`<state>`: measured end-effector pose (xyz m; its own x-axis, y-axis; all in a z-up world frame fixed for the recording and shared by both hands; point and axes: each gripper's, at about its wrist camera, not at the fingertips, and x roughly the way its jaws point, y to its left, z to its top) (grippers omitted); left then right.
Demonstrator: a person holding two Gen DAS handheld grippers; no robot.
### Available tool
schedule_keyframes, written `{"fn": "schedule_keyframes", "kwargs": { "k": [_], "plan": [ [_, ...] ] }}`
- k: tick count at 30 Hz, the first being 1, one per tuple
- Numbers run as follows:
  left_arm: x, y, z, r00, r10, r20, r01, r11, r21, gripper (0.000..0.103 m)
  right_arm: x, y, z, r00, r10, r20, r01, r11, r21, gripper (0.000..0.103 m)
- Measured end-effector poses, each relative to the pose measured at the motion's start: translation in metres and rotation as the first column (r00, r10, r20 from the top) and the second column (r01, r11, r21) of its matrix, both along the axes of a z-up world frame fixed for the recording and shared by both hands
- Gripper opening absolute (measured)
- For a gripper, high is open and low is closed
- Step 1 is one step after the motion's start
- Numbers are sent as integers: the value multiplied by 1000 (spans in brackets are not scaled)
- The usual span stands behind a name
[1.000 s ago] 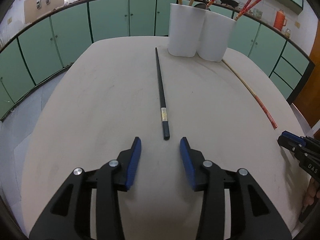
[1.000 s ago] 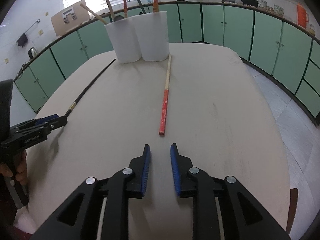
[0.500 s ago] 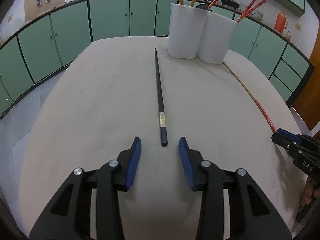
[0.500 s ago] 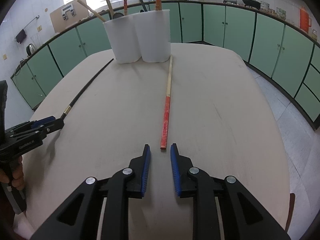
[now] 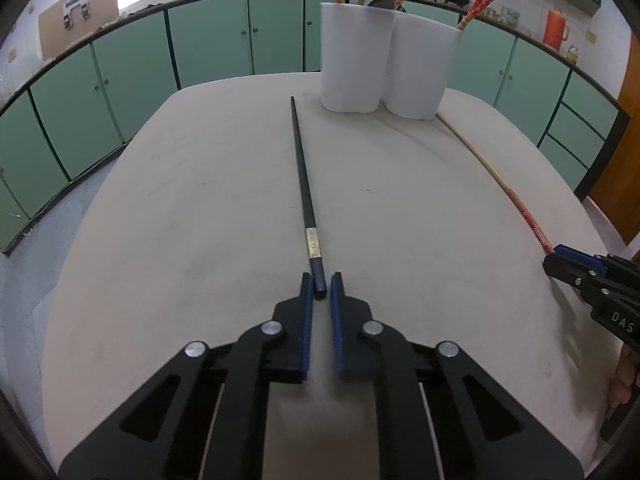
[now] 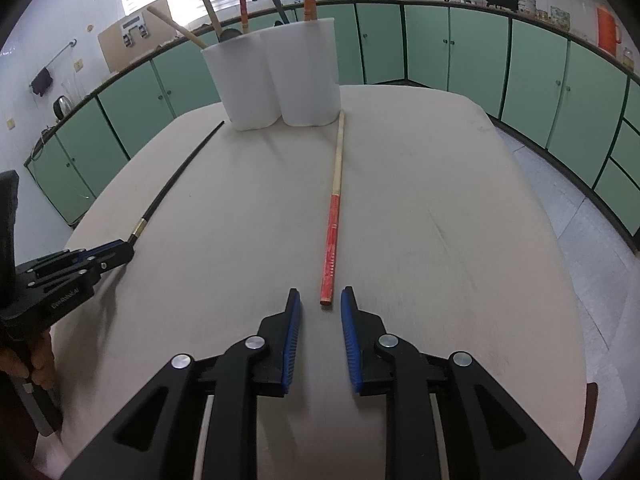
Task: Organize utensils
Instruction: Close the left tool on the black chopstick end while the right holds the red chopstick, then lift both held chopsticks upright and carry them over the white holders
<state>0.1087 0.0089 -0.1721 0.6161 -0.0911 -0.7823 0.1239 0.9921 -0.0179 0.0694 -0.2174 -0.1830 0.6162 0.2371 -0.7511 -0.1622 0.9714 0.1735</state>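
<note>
Black right claw [image 5: 560,258] marked "DAS", lettering cut off

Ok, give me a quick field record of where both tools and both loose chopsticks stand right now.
left tool: has just been closing, now shut on the near end of the black chopstick
right tool: open, just short of the red chopstick
red chopstick: flat on table, ungripped
holder: white twin cups at far edge, utensils already standing inside
</note>
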Motion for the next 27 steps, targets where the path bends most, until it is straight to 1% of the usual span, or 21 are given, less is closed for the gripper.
{"fn": "schedule_keyframes", "kwargs": {
  "k": [2, 5, 8, 9, 14, 17, 19, 22, 24, 27],
  "plan": [
    [1, -1, 0, 1000, 4, 0, -4, 1000, 3, 7, 2, 1, 1, 1000, -4, -2, 4, 1000, -2, 21],
    [2, 1, 0, 1000, 11, -3, -11, 1000, -11, 6, 5, 4, 1, 1000, -6, -3, 6, 1000, -17, 20],
    [3, 0, 0, 1000, 14, -3, -14, 1000, -16, 6, 7, 5, 1, 1000, -14, -3, 14, 1000, -28, 8],
    [3, 0, 0, 1000, 16, -3, -16, 1000, -16, 6, 7, 4, 1, 1000, -14, -4, 14, 1000, -25, 7],
    [2, 0, 0, 1000, 21, 0, -21, 1000, -16, 6, 4, 5, 4, 1000, -22, 16, 23, 999, -42, 7],
    [-3, -1, 5, 1000, 21, 13, -21, 1000, 0, 6, -1, 5, 10, 999, -23, 42, 26, 997, -68, 7],
    [-10, -3, 11, 999, 11, 32, -12, 1000, 22, 6, -9, 4, 20, 997, -18, 73, 24, 995, -93, 7],
    [-21, -5, 28, 998, -12, 66, 9, 999, 33, 6, -19, -1, 40, 994, -14, 112, 24, 996, -88, 7],
    [-28, -6, 41, 995, -22, 97, 17, 998, 56, 6, -23, -5, 55, 990, -12, 143, 26, 996, -91, 6],
    [-41, -9, 71, 985, -43, 169, 30, 996, 80, 6, -27, -11, 81, 980, -10, 197, 28, 996, -90, 6]
  ]
}}
